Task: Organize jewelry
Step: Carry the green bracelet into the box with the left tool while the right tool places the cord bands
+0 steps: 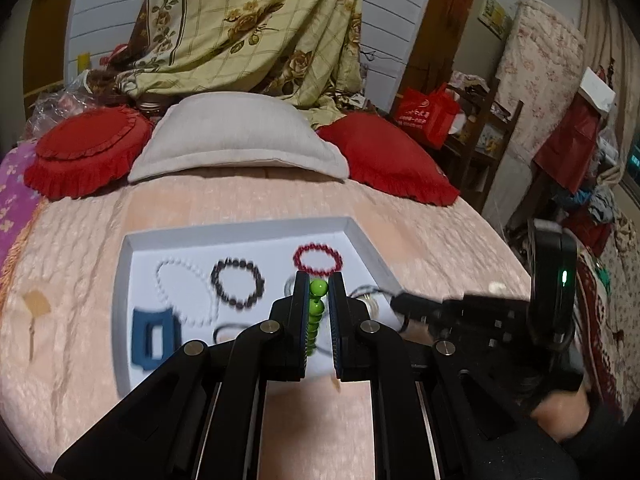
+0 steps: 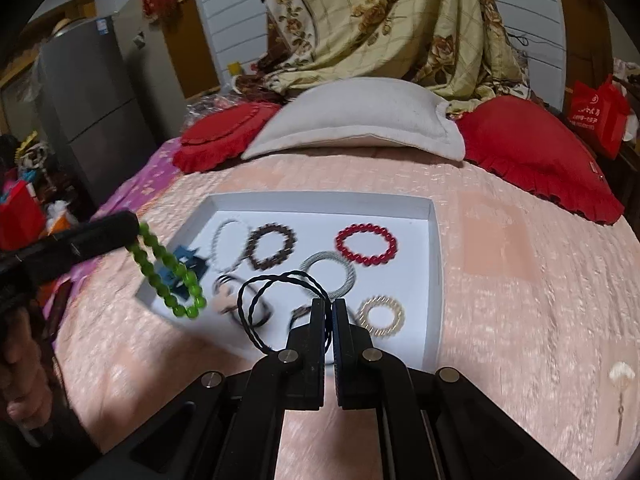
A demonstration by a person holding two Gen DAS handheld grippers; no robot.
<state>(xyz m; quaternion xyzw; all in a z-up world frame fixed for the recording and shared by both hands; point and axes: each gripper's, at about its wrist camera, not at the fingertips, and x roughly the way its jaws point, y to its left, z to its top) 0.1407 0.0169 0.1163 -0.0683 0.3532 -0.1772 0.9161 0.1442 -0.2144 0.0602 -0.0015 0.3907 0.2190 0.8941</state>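
Above white tray (image 2: 434, 248) rim, left tool (image 1: 319, 280) pinching green bracelet (image 2: 168, 272), bedspread (image 2: 520, 300) around

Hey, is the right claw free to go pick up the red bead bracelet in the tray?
Probably not yet: the right claw is shut on a black twisted cord; otherwise nothing covers the red bracelet.

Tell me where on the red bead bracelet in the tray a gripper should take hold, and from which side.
Pinch across one stretch of the bead ring, coming straight down from above. The red bracelet lies flat on the white tray floor as an open loop, so one finger can drop inside and one outside. Its right arc looks best: clear floor there, while the silver ring sits close on its lower left.
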